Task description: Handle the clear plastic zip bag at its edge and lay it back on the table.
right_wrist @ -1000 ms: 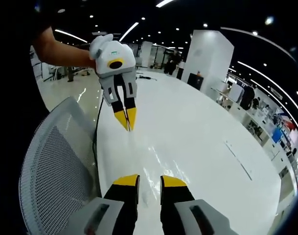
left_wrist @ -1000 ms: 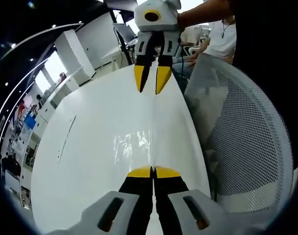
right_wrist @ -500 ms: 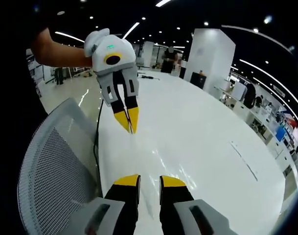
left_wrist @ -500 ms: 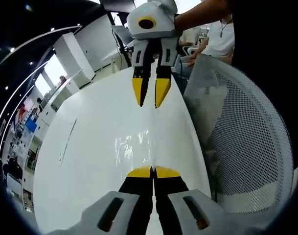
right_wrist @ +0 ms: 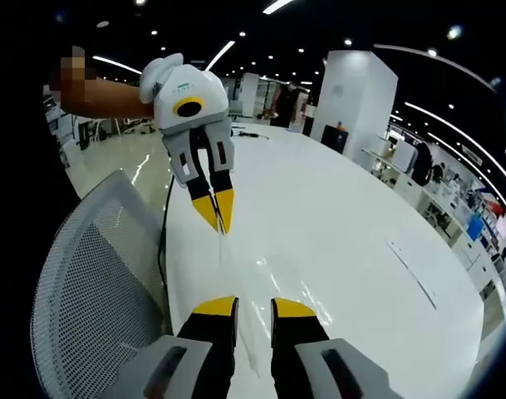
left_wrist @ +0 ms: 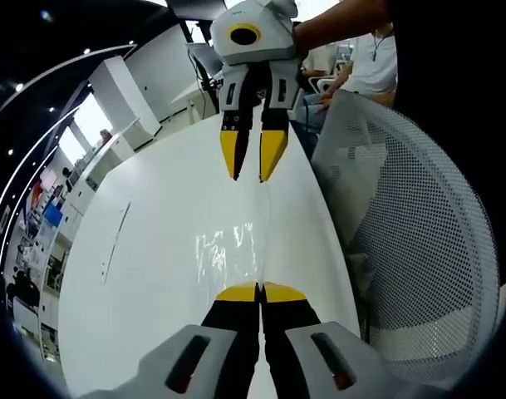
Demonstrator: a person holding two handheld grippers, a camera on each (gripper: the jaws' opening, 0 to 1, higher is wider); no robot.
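Left gripper view: bag (left_wrist: 232,249) beyond closed jaws

Left gripper (left_wrist: 259,293) jaws pressed together, right gripper (right_wrist: 254,307) jaws slightly parted, facing each other

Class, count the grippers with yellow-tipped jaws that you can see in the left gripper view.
2: the left gripper at the bottom, jaws together; the right gripper near the top, jaws apart, over the white table.

I can read no text, label, brand or number anywhere ahead of my jaws; distant screens and signs are too small to make out.
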